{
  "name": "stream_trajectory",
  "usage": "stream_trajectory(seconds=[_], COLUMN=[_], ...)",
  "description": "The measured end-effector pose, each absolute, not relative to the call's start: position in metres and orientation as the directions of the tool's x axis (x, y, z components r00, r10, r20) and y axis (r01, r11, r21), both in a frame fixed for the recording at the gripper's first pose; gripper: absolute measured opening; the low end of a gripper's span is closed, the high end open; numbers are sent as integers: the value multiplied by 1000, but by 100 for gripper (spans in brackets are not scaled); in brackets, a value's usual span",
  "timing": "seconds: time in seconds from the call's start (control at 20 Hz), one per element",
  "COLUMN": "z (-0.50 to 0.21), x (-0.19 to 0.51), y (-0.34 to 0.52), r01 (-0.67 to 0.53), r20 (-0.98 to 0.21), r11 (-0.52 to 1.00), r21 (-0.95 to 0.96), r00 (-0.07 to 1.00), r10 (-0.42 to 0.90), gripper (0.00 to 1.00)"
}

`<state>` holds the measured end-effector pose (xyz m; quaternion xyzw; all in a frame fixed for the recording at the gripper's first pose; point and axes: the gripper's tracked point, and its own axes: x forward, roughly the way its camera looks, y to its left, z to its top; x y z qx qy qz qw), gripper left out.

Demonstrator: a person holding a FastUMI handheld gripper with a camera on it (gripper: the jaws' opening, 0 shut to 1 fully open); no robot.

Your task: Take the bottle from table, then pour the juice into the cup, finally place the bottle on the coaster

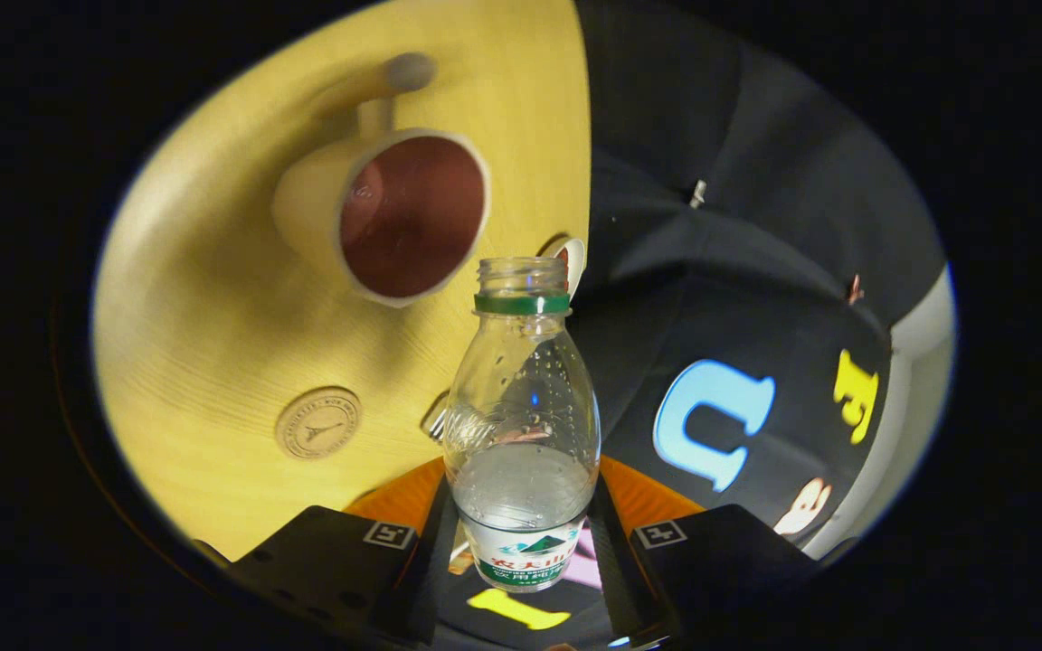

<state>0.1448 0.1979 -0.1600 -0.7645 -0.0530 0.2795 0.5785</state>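
Observation:
My gripper (522,533) is shut on the lower body of a clear plastic bottle (521,407); both black fingers (435,533) press its labelled sides. The bottle has a green neck ring, no cap, and some clear liquid in its bottom part. It is lifted off the yellow wooden table (213,298) and the whole view is rolled to one side. Beyond the bottle's mouth stands a cream mug (394,212) with a dark red inside and its handle pointing away. A round wooden coaster (318,422) lies on the table nearer the fingers, beside the bottle.
A small white object (573,258) peeks out just behind the bottle's neck at the table's edge. A metallic item (436,418) shows partly behind the bottle's side. The black cloth wall (756,271) stands past the table's edge.

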Motion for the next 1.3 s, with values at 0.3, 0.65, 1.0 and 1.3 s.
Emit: stream_trajectory(seconds=[0.3,0.65,1.0,1.3], z=[-150,-133,-130,-167], x=[140,150,189,220], y=[169,154,143,134], r01=[-496,-647,-602,-552], r20=[-436,-466,-340,-284], r11=[102,601,798,807], r21=[-863,-469,-1,211], r00=[830,759,751,755], r10=[349,454,566,591], gripper=[73,73,73,73])
